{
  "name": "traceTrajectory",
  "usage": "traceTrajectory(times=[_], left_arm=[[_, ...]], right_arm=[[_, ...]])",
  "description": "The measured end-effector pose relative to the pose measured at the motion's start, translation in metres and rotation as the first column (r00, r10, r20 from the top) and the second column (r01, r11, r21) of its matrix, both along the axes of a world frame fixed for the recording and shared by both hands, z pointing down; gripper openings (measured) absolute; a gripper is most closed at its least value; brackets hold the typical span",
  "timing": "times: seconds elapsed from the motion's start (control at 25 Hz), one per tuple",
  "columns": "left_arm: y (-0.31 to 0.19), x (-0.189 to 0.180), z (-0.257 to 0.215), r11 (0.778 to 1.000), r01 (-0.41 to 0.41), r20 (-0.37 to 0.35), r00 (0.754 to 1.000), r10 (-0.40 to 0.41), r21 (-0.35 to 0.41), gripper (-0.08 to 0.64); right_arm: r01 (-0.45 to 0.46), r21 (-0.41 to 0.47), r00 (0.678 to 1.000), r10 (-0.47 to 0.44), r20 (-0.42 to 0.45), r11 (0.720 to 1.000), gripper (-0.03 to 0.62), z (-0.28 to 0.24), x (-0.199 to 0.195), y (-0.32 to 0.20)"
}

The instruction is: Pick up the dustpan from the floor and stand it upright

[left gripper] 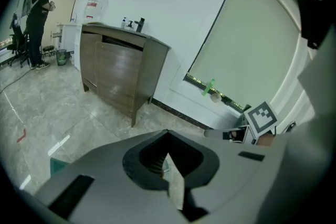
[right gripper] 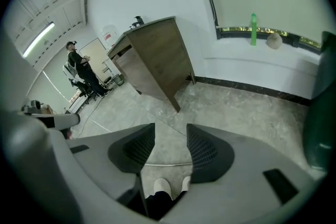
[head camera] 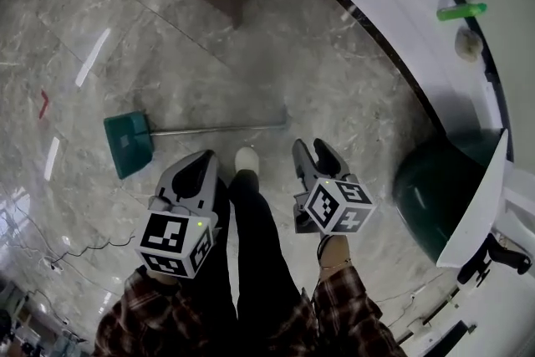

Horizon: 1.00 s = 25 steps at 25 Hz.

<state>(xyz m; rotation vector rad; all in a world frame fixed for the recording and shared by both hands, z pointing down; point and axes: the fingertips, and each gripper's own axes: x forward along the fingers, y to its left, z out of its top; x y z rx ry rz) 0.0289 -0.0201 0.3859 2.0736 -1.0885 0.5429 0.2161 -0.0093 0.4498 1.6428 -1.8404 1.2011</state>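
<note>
Lowering is needed until the metal handle (head camera: 219, 128) of the dustpan (head camera: 127, 143) is enclosed by the spread jaws of the right gripper (head camera: 309, 148); those of the left gripper (head camera: 204, 158) are pressed together, empty.

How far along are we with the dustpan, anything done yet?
Nothing looks done: the dustpan lies flat on the floor, its metal handle stretched toward the right. Nothing is in hand: the left tongs are shut and empty, the right tongs open and empty, both clear of the dustpan. Left to do: reach down, grip it and stand it upright.
</note>
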Motion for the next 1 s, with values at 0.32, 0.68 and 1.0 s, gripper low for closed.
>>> traceTrajectory(times=[0.32, 0.68, 1.0], left_arm=[[-0.003, 0.032, 0.125, 0.998, -0.047, -0.036, 0.998, 0.046, -0.043, 0.002], [-0.051, 0.037, 0.278, 0.993, -0.096, -0.022, 0.995, 0.094, -0.064, 0.002], [-0.054, 0.034, 0.403, 0.979, -0.117, 0.021, 0.992, 0.123, -0.168, 0.000]], right_arm=[[-0.077, -0.002, 0.997, 0.077, 0.015, 0.997, 0.176, 0.127, 0.029, 0.010], [-0.092, -0.067, 0.995, 0.089, -0.046, 0.993, 0.176, 0.292, 0.055, 0.012], [-0.091, -0.143, 0.995, 0.082, -0.063, 0.986, 0.176, 0.412, 0.067, 0.011]])
